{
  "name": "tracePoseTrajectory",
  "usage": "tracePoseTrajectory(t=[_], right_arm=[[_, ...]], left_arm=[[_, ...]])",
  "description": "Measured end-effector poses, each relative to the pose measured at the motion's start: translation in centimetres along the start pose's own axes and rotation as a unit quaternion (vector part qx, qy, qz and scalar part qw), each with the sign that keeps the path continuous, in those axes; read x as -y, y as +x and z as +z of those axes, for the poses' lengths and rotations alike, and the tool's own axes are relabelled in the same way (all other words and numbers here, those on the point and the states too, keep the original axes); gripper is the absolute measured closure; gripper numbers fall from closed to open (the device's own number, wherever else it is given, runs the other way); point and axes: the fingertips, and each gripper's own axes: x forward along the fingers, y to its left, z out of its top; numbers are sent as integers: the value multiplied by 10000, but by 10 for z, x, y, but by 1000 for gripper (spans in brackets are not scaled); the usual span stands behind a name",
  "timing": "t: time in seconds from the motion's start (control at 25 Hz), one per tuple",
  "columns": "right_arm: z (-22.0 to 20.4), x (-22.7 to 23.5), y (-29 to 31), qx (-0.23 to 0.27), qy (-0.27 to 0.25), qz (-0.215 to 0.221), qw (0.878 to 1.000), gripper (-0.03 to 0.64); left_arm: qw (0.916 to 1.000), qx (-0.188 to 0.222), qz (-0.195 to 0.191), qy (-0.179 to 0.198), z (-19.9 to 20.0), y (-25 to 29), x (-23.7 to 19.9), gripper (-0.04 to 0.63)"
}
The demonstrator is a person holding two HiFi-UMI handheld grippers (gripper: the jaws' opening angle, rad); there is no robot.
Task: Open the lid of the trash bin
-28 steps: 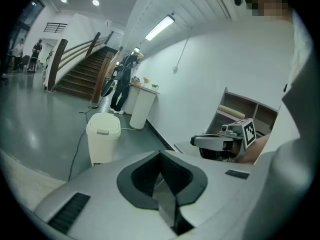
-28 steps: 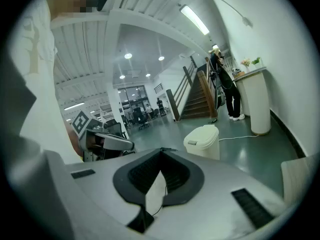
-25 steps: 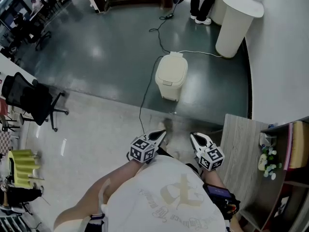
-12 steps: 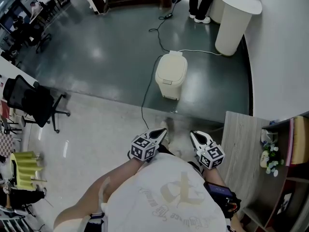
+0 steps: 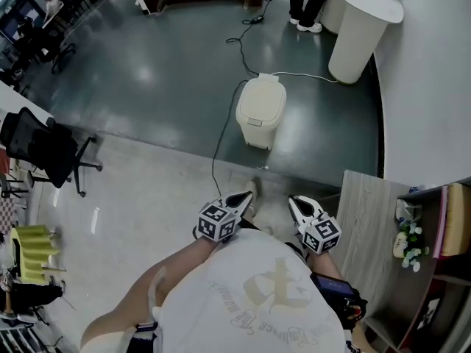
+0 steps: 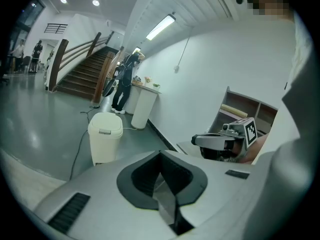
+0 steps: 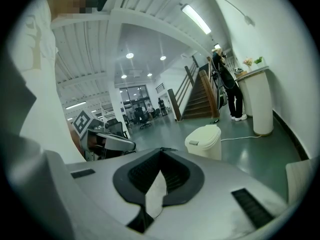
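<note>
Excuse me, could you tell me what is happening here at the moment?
A person holds a left tool and a right tool close to the body, both shut with nothing between their jaws. The cream trash bin stands ahead on the dark floor, well apart from both tools, with its lid closed. A cable runs along the floor beside it. Opening the lid has not yet begun.

1. The floor (image 5: pixel 147 72) is dark and glossy farther off, pale nearer. A cream trash bin (image 5: pixel 260 111) stands on the dark part, shut.
2. A black cable (image 5: pixel 221 142) trails beside the bin.
3. An office chair (image 5: pixel 44 149) stands far left.
</note>
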Motion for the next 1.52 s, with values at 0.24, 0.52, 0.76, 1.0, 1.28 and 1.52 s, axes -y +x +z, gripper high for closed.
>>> tracePoseTrajectory(t=[0.24, 0.52, 0.76, 1.0, 1.28, 1.52], right_arm=[[15, 9, 21, -88, -95, 52, 9999, 615], [17, 33, 31, -183, 17, -33, 9998, 615], [25, 61, 38, -218, 83, -111, 9997, 615], [39, 81, 62, -257, 76, -46, 9996, 615], [52, 96, 106, -400, 70, 66, 9992, 615], [79, 114, 152, -438, 19, 97, 9990, 615]], left_arm=[[9998, 58, 128, -142, 11, 4, -21, 580], [9999, 19, 61, -110, 26, 27, -30, 580], [9999, 48, 39, -87, 49, 52, -41, 580], [9999, 32, 47, -103, 65, 67, -58, 580], [9995, 46, 186, -247, 84, 77, -105, 580], [9994, 35, 199, -287, 110, 89, -143, 580]])
